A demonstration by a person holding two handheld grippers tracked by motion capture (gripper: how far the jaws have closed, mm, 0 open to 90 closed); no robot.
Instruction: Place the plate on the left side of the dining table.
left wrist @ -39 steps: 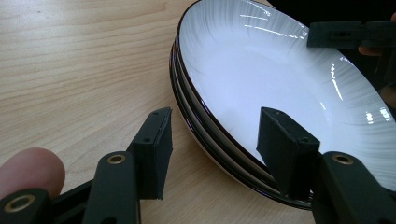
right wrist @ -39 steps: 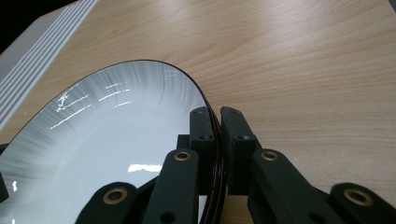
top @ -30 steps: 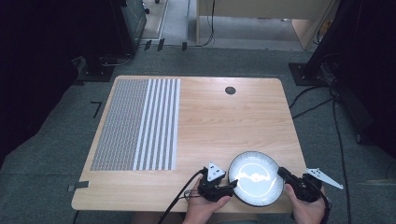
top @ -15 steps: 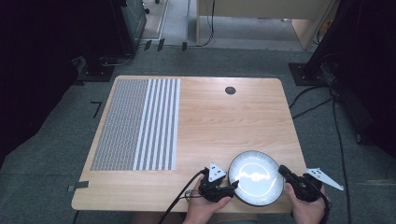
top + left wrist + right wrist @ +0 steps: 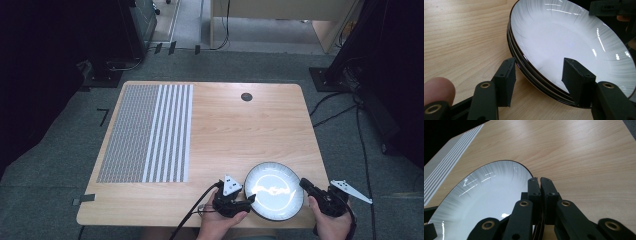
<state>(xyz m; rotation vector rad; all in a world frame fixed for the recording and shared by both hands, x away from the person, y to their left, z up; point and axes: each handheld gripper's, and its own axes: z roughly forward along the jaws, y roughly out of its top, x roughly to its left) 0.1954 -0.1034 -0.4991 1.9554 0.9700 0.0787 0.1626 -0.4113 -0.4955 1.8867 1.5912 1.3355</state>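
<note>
White stack of plates [image 5: 273, 190] sits at the table's [image 5: 240, 130] near edge, same spot as a second ago. Left gripper [image 5: 248, 199] straddles its rim, jaws spread; right gripper [image 5: 305, 184] pinches the opposite rim. Nothing lifted yet.

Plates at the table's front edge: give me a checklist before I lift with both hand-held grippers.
1. Right hand-held gripper shut on the top plate's rim: ok.
2. Left hand-held gripper clamped on the rim: not ok; jaws straddle it, open.
3. Left jaws bracket one plate alone: cannot tell; stacked rims lie between them.
4. Top plate empty: ok.
5. Table beyond the plates unobstructed: ok.
</note>
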